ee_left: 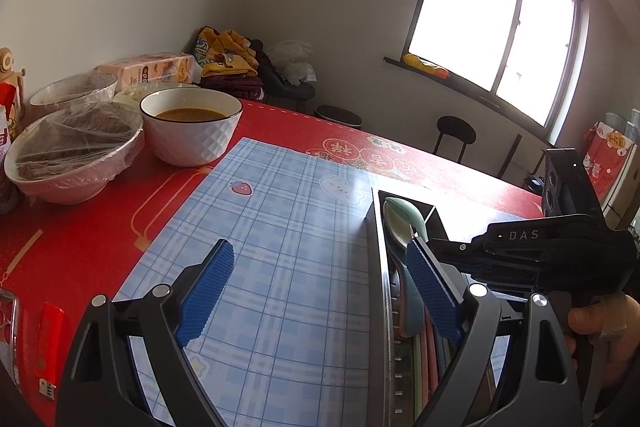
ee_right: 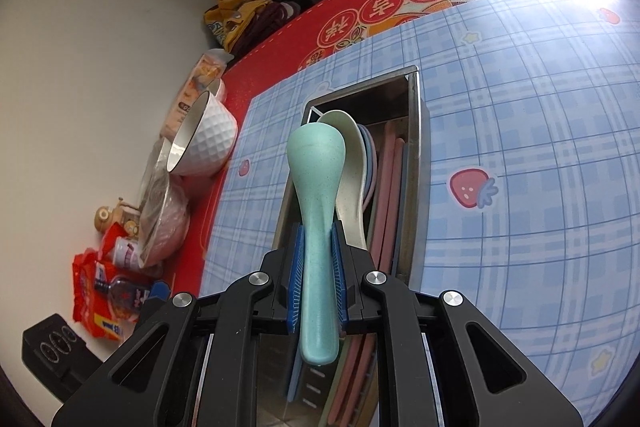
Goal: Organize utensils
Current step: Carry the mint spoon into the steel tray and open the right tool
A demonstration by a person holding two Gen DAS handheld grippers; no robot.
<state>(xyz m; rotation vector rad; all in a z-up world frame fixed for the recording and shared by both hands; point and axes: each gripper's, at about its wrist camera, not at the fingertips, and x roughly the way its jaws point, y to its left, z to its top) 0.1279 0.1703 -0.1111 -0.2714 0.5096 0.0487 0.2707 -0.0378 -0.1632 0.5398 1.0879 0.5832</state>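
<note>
In the right wrist view my right gripper [ee_right: 317, 231] is shut on the handle of a teal spoon [ee_right: 316, 155]. Its bowl hangs over the open metal utensil holder [ee_right: 416, 131], which lies on its side on the blue plaid mat [ee_right: 520, 147]. Inside lie a cream spoon [ee_right: 354, 163], blue and pink spoons and pink chopsticks [ee_right: 394, 187]. In the left wrist view my left gripper [ee_left: 324, 269] stands open. Its right finger [ee_left: 432, 291] is over the utensil holder [ee_left: 378, 267], and its left finger is over the mat. The right gripper [ee_left: 520, 251] reaches in from the right.
A white bowl of brown soup [ee_left: 192, 125] and two film-covered bowls [ee_left: 76, 155] stand on the red tablecloth [ee_left: 80, 227] at the left. Snack packets [ee_right: 100, 291] and a small bottle lie near the wall. A hand [ee_left: 600, 327] holds the right gripper's grip.
</note>
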